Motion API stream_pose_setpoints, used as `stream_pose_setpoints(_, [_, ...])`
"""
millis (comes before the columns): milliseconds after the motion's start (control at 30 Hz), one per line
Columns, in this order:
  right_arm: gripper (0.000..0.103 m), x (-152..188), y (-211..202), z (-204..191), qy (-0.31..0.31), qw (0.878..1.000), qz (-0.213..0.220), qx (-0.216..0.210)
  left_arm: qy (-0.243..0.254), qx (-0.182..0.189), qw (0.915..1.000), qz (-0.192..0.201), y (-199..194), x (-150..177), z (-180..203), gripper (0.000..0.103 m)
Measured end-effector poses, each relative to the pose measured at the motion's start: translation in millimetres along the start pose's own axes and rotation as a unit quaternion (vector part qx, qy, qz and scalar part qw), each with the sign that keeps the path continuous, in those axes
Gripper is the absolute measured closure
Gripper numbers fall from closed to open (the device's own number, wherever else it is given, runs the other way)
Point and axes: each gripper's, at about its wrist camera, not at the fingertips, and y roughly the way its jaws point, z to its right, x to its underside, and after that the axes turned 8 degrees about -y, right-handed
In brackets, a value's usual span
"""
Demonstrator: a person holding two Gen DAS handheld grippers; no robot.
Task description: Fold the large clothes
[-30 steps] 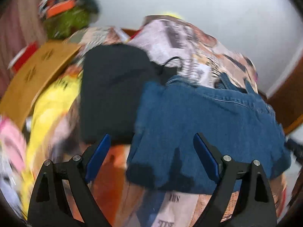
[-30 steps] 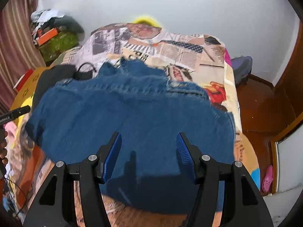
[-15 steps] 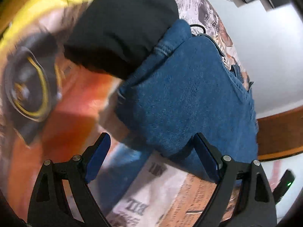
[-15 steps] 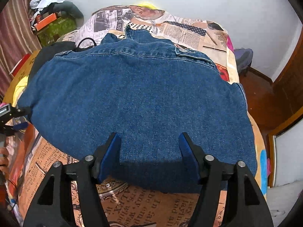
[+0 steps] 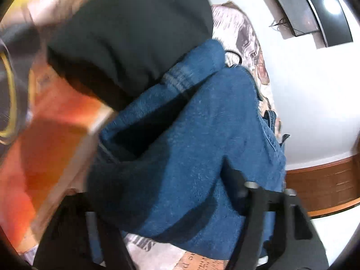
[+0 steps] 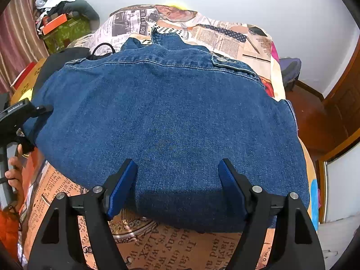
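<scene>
Right gripper (image 6: pixel 177 186), jaws spread and opening, is poised over the near hem of a blue denim jacket (image 6: pixel 166 121); the pads stand apart above the cloth and nothing is grasped. The jacket is laid flat, back upward, on a newspaper-print bedsheet (image 6: pixel 180 245), its collar pointing toward the far wall and its hem toward the gripper, the long axis running from side to side across the view. Left gripper (image 5: pixel 162 193), seen at the jacket's left end in the right wrist view, is closing; a bunched fold of denim (image 5: pixel 180 157) lies between its fingers, the pads hidden by cloth, so whether the fold is clenched cannot be told. A black garment (image 5: pixel 130 40) lies just beyond this end, touching the denim
</scene>
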Motion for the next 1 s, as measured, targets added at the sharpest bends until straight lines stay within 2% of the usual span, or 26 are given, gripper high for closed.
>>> stream_pose_setpoints(33, [0.03, -1, 0, 1, 0.001, 1.0, -0.003, -0.002, 0.015, -0.017, 0.9996, 0.017, -8, 5, 7, 0.064])
stream_pose_setpoints(133, [0.03, -7, -2, 2, 0.007, 1.0, -0.013, -0.015, 0.066, -0.05, 0.9945, 0.064, -28, 17, 30, 0.081])
stream_pose_setpoints(233, [0.03, -15, -8, 1, 0.014, 0.999, -0.012, -0.035, 0.113, -0.043, 0.9874, 0.102, -54, 30, 54, 0.088])
stream_pose_setpoints(433, [0.03, -38, -30, -17, -0.008, 0.999, 0.024, -0.044, 0.181, 0.013, 0.9699, 0.163, -113, 43, 111, 0.092])
stream_pose_setpoints(533, [0.03, -47, -30, -32, -0.02, 0.997, 0.031, -0.065, 0.195, 0.04, 0.9611, 0.191, -137, 38, 136, 0.092])
stream_pose_setpoints(633, [0.03, -52, -15, -54, -0.03, 0.995, 0.021, -0.094, 0.218, 0.054, 0.948, 0.225, -162, 35, 155, 0.092])
stream_pose_setpoints(733, [0.03, -53, 14, -81, -0.039, 0.991, -0.01, -0.131, 0.247, 0.049, 0.9355, 0.248, -171, 34, 173, 0.092])
stream_pose_setpoints(800, [0.03, -51, 37, -97, -0.031, 0.986, -0.035, -0.162, 0.263, 0.04, 0.9316, 0.248, -169, 36, 178, 0.092])
stream_pose_setpoints(900, [0.03, -49, 61, -106, -0.006, 0.982, -0.057, -0.181, 0.29, 0.022, 0.9248, 0.245, -159, 45, 181, 0.092])
stream_pose_setpoints(1000, [0.03, -49, 62, -99, -0.001, 0.978, -0.061, -0.199, 0.328, 0.011, 0.9114, 0.248, -151, 58, 189, 0.092])
